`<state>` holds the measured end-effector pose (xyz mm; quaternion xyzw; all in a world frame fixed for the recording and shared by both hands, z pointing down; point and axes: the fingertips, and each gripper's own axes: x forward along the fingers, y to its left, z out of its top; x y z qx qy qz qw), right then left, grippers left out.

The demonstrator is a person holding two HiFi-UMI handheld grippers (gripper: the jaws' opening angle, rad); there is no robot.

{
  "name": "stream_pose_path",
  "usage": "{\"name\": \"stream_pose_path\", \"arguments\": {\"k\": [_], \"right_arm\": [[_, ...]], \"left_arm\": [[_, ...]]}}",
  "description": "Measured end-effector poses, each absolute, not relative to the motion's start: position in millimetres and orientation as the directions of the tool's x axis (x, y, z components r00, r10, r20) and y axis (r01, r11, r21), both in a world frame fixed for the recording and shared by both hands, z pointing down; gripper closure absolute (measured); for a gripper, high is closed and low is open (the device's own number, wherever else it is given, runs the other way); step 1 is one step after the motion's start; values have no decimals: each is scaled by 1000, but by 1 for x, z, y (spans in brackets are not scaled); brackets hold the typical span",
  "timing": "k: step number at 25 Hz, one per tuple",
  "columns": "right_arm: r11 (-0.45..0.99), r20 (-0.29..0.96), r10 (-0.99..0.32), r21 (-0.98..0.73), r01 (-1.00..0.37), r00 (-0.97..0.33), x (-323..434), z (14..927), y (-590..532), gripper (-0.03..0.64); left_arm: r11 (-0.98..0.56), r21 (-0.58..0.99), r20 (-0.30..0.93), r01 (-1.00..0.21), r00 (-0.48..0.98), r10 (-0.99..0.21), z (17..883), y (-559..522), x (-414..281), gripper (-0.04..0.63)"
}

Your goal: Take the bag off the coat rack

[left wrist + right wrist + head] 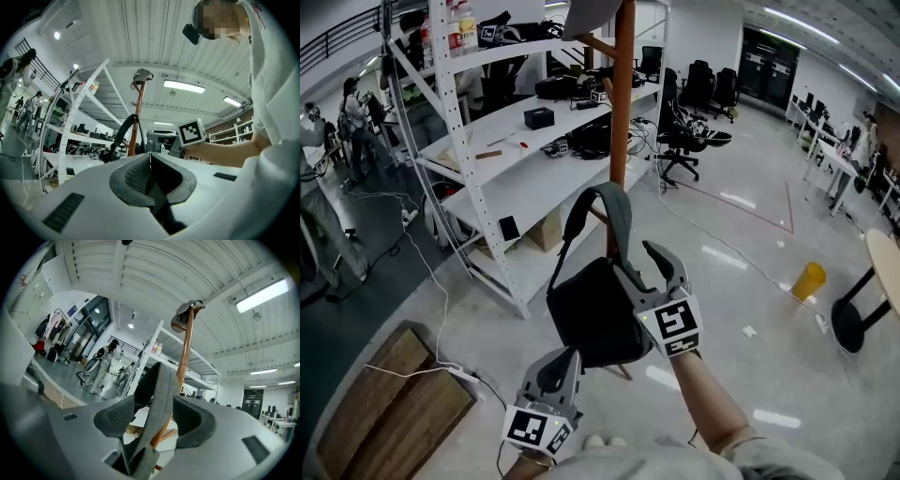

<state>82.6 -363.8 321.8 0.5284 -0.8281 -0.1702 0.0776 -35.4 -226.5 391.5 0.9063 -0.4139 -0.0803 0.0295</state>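
Note:
A black bag hangs by its grey strap from a peg on the orange coat rack pole. My right gripper reaches up beside the bag. In the right gripper view the strap runs between the two pads of my right gripper; the jaws stand wide and gaps show on both sides of it. My left gripper sits lower, below the bag, holding nothing. In the left gripper view the pads of my left gripper meet. A grey cap tops the pole.
White metal shelving with boxes and cables stands just left of and behind the rack. A wooden board and a power strip lie lower left. A yellow cup and a round table are at right. People stand far left.

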Motion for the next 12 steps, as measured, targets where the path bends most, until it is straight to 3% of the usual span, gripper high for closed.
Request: {"name": "stream_pose_path", "arguments": {"k": [12], "right_arm": [[416, 29, -902, 332, -847, -432, 74, 308, -434, 379]], "left_arm": [[-597, 111, -95, -794, 590, -802, 398, -217, -58, 575]]}}
